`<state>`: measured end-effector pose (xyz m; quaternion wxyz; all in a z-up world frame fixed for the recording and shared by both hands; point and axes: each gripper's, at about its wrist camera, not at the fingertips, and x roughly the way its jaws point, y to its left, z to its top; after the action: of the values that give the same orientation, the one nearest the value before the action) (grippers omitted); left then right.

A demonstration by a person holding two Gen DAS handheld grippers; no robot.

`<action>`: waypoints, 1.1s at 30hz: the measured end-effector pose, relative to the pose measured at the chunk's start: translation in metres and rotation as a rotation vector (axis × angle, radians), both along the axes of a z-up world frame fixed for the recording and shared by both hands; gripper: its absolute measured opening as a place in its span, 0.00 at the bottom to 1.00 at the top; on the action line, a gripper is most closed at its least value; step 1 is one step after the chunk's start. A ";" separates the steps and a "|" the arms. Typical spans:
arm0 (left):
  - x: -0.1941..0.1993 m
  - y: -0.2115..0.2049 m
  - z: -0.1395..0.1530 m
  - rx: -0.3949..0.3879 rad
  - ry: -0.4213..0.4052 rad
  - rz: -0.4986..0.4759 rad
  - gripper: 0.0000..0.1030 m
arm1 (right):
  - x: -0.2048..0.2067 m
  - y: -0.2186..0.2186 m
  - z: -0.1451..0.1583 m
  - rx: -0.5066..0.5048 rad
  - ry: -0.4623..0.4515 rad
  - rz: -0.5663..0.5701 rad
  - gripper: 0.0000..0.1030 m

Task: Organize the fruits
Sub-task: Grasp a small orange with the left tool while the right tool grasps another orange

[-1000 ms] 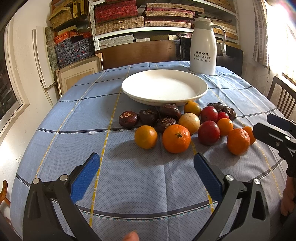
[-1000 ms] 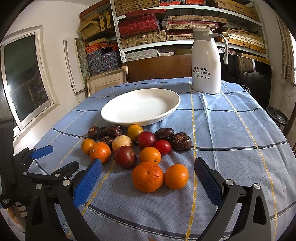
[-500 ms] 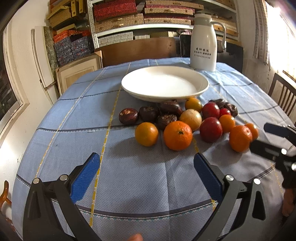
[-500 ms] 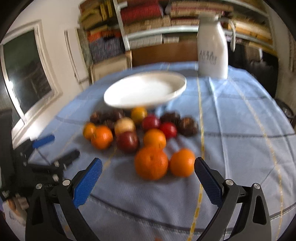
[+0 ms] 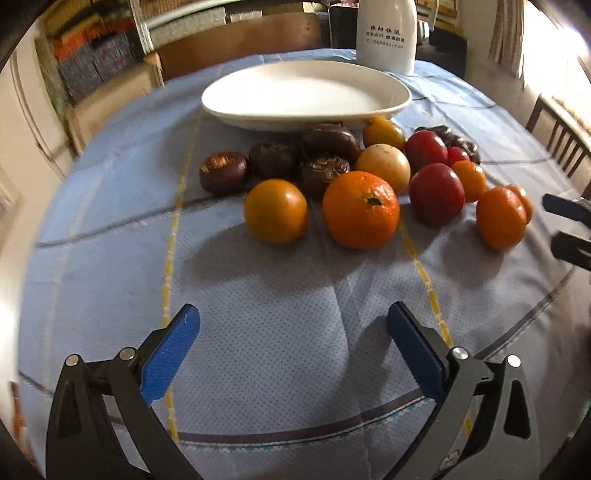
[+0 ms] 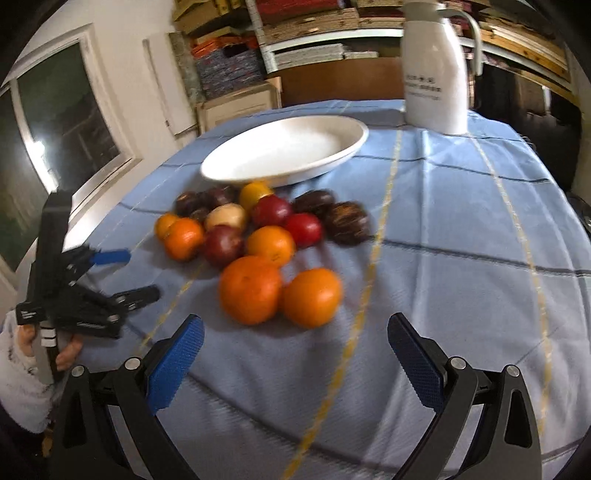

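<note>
A cluster of fruit lies on the blue tablecloth in front of an empty white plate (image 5: pixel 306 92), also seen in the right wrist view (image 6: pixel 288 147). It holds oranges, red and dark round fruits and brown chestnut-like ones. A large orange (image 5: pixel 360 208) and a yellow-orange fruit (image 5: pixel 275 210) lie nearest my left gripper (image 5: pixel 291 332), which is open and empty. My right gripper (image 6: pixel 295 343) is open and empty just short of two oranges (image 6: pixel 251 288) (image 6: pixel 312 297). Each gripper shows at the edge of the other's view.
A white thermos jug (image 6: pixel 434 70) stands behind the plate. Shelves of boxes (image 6: pixel 332 26) fill the back wall. A wooden chair (image 5: pixel 557 136) stands at the table's right. A window (image 6: pixel 55 122) is on the left.
Both grippers have moved forward and lower toward the fruit, which now looks larger. Both stay open.
</note>
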<state>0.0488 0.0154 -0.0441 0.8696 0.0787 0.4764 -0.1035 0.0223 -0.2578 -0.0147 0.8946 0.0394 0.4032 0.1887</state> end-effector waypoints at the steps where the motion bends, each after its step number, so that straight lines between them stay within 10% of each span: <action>1: 0.001 0.008 0.001 -0.053 0.006 -0.002 0.96 | 0.002 -0.004 0.000 -0.013 -0.001 -0.019 0.97; 5: -0.002 0.003 0.001 0.013 -0.006 -0.037 0.96 | 0.009 -0.006 -0.001 -0.046 -0.001 -0.025 0.94; 9: 0.008 0.002 0.011 0.072 -0.093 0.009 0.96 | 0.021 -0.007 -0.004 -0.032 0.028 -0.008 0.69; 14: 0.031 0.012 0.016 -0.057 -0.085 0.005 0.96 | 0.037 -0.007 -0.008 0.002 0.061 0.005 0.60; 24: 0.024 -0.002 0.025 -0.053 -0.155 -0.084 0.93 | 0.055 -0.012 -0.020 0.156 0.141 0.041 0.42; 33: 0.030 0.010 0.030 -0.156 -0.119 -0.200 0.62 | 0.052 -0.013 -0.018 0.130 0.128 0.050 0.42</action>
<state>0.0784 0.0258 -0.0142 0.8850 0.0641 0.4045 -0.2214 0.0744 -0.2707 -0.0323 0.8574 0.0992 0.4475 0.2340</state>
